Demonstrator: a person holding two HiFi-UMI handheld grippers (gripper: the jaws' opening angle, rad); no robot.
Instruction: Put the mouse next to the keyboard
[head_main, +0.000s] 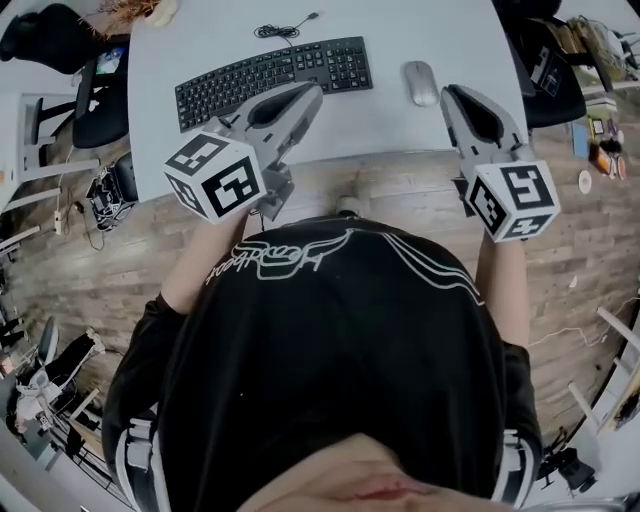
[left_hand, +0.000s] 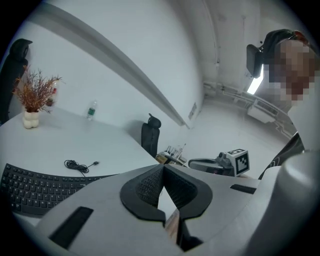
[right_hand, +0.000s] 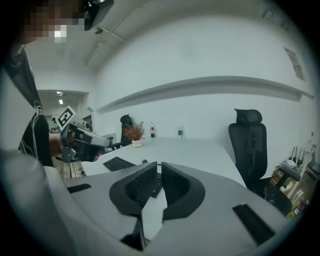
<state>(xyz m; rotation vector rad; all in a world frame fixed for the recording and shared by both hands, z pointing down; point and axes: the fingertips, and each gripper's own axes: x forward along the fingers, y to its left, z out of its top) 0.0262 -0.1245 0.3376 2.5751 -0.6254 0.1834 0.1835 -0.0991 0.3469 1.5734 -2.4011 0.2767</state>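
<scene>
A black keyboard lies on the white table, and a grey mouse rests just to its right, apart from it. My left gripper hovers over the table's near edge in front of the keyboard, its jaws shut with nothing between them. My right gripper hangs just right of the mouse and clear of it, also shut and empty. In the left gripper view the keyboard shows at lower left. From the right gripper view the keyboard and the left gripper appear at left.
A coiled black cable lies behind the keyboard. A vase of dried twigs and a bottle stand at the table's far side. Black office chairs flank the table. Wooden floor lies below its near edge.
</scene>
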